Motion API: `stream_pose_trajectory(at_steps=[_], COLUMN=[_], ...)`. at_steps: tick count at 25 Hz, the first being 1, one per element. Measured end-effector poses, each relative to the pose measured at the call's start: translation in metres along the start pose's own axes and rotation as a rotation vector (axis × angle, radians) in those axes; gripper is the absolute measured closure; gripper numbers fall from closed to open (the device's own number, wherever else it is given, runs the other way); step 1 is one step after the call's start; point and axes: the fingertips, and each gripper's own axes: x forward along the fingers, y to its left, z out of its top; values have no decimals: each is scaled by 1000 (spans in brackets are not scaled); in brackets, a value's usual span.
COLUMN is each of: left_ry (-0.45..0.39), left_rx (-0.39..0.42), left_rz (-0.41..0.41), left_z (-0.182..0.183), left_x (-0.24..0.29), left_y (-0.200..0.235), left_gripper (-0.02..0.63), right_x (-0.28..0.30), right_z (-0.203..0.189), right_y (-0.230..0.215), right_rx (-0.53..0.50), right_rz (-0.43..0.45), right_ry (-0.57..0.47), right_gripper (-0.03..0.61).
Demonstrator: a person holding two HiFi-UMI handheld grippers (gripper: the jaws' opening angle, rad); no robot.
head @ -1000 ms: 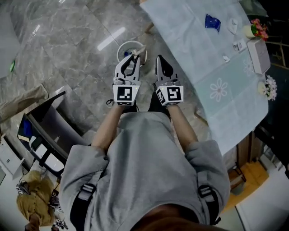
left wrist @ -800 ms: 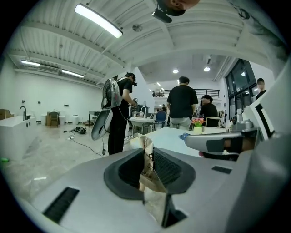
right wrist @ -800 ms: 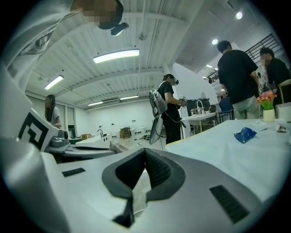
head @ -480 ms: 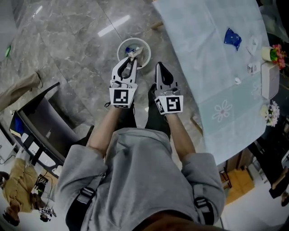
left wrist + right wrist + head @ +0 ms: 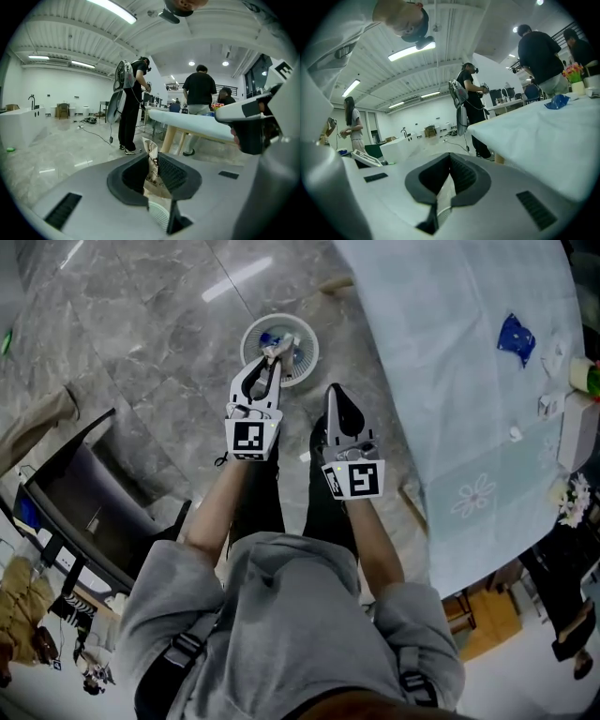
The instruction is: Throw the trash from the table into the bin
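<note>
We reach both arms forward and down, side by side. Our left gripper (image 5: pixel 270 360) hangs over the white bin (image 5: pixel 309 357), jaws clamped on a crumpled tan wrapper (image 5: pixel 151 161) with dark print, its long axis upright, poking above the pads. Our right gripper (image 5: pixel 334 395) has its jaws together, empty.

Bin (image 5: pixel 312 341) partly behind left claw (image 5: pixel 272 354)

The bin (image 5: pixel 247 343) stands on the floor (image 5: pixel 141 324) left of the table (image 5: pixel 450 381), a wrapper (image 5: pixel 151 164) in the left claw (image 5: pixel 272 354) above it.
</note>
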Motion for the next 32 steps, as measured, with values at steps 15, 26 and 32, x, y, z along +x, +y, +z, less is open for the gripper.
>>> stream_pose_trajectory(at_steps=[15, 26, 32], left_ry=[77, 173, 216], left_rx=[-3, 26, 67], left_rz=[-49, -97, -94], left_z=[-127, -218, -240], left_x=[57, 87, 94], left_y=[15, 29, 33], left_gripper=[545, 545, 534], right_x=[35, 52, 49], right_z=[-114, -201, -211], right_y=[-30, -54, -54], right_rx=[16, 51, 51], right_rz=[-56, -113, -130], right_ry=[70, 145, 161], right_gripper=[572, 572, 572])
